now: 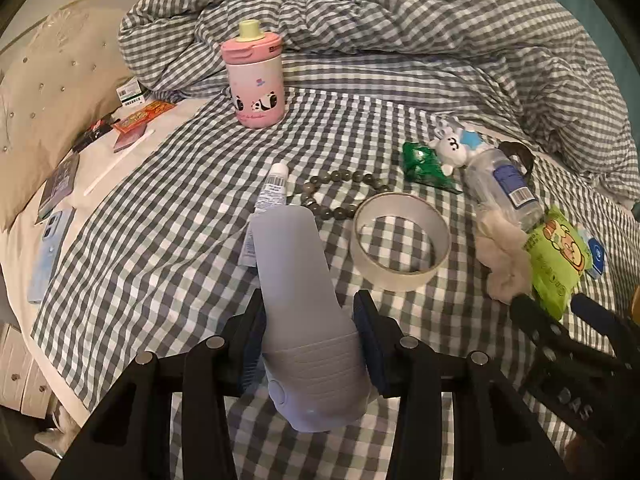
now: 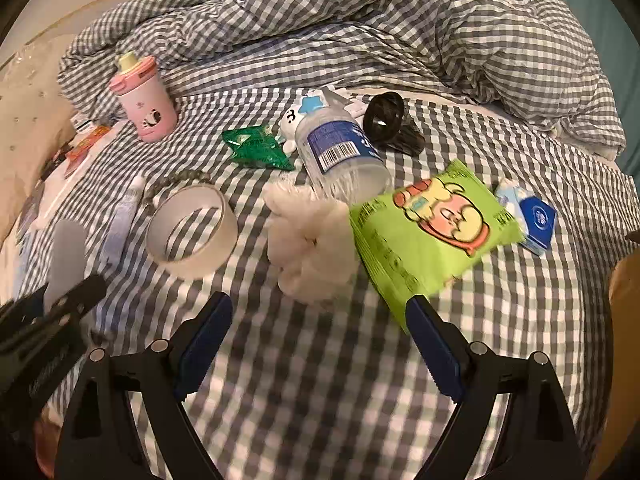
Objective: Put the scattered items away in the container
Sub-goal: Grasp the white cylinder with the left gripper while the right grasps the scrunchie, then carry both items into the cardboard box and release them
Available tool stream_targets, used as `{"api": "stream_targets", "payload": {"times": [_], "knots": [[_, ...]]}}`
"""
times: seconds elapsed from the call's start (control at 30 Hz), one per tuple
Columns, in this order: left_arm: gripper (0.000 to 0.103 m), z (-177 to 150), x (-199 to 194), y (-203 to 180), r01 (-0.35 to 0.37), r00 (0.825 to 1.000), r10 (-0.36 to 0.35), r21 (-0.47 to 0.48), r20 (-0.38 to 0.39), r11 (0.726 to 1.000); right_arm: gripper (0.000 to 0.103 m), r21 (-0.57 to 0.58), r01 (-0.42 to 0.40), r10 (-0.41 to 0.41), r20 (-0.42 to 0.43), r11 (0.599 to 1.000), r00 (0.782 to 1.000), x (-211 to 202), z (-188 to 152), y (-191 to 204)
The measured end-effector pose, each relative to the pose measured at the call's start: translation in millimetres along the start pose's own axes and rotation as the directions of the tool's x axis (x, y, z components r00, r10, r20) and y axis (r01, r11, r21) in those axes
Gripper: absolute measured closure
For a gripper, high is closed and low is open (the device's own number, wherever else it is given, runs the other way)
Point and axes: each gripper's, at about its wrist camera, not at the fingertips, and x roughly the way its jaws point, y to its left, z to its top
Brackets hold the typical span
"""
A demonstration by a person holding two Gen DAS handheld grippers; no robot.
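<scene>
My left gripper [image 1: 308, 300] is shut on a lavender-grey handheld device [image 1: 296, 276], held just above the checked bedsheet; it shows blurred at the left of the right wrist view [image 2: 68, 248]. My right gripper [image 2: 320, 308] is open and empty, its right finger touching the corner of a green snack packet [image 2: 428, 232]. Ahead of it lie a white fluffy toy [image 2: 312, 236], a clear tape roll [image 2: 192, 228] and a lying water bottle [image 2: 340, 152]. The right gripper also shows in the left wrist view [image 1: 556, 312]. An orange-brown edge at the far right [image 2: 624, 280] may be the container.
A pink panda bottle [image 1: 256, 80] stands at the back. A bead bracelet [image 1: 332, 196], a small tube [image 1: 272, 192], a green wrapper [image 2: 256, 148], a white bunny figure [image 1: 452, 144], a black clip [image 2: 392, 124] and a blue tissue pack [image 2: 532, 216] lie about. The bunched duvet [image 1: 400, 12] rises behind. A phone [image 1: 48, 252] lies at the left.
</scene>
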Motion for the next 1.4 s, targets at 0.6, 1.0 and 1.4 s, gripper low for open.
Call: {"api": "stream_targets", "payload": {"times": [0.6, 1.0, 1.4], "knots": [[0.059, -1, 16, 18, -0.026, 0.999, 0.025, -0.039, -0.022, 0.999, 0.094, 0.04, -0.048, 0.05, -0.049, 0.998, 0.998, 22, 10, -6], [0.059, 2, -27, -25, 0.027, 0.999, -0.028, 0.014, 0.03, 1.0, 0.094, 0.04, -0.07, 0.069, 0.018, 0.997, 0.997, -52, -8, -34], [0.059, 1, -92, -96, 0.118, 0.989, -0.127, 0.117, 0.075, 0.986, 0.094, 0.069, -0.035, 0.026, 0.127, 0.997, 0.992, -159, -30, -91]]}}
